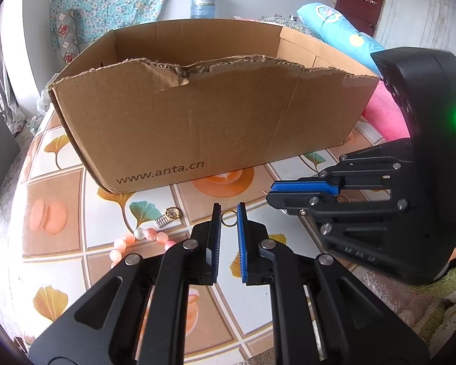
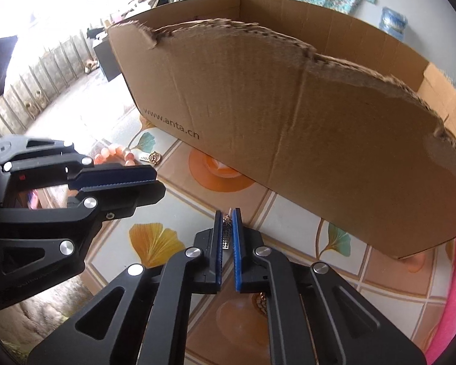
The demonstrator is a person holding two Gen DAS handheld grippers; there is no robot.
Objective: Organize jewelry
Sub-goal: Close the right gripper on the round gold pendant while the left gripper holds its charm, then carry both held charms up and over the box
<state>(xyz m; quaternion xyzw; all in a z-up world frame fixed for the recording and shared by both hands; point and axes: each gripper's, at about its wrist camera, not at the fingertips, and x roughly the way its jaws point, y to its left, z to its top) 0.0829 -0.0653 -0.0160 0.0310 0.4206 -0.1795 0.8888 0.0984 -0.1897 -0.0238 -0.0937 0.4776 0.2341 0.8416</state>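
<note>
My right gripper [image 2: 227, 214] is shut on a small silver link band [image 2: 226, 234] with a gold piece at its top end, pinched upright between the blue pads just above the cloth. Seen from the left wrist, the right gripper [image 1: 270, 193] points left, low over the table. My left gripper [image 1: 229, 210] is shut with nothing in it; a gold ring [image 1: 229, 218] lies on the cloth just past its tips. Left of it lie a gold-faced watch [image 1: 167, 216] and a pink bead bracelet [image 1: 136, 240]. The open cardboard box [image 1: 215, 115] stands behind both grippers.
The table wears a checked cloth with ginkgo leaves [image 1: 57, 210]. The box's near wall [image 2: 288, 121] has a torn top edge. A pink cushion [image 1: 383, 115] and a blue pillow [image 1: 340, 30] lie to the right. Another gold piece [image 2: 260, 299] shows under my right gripper.
</note>
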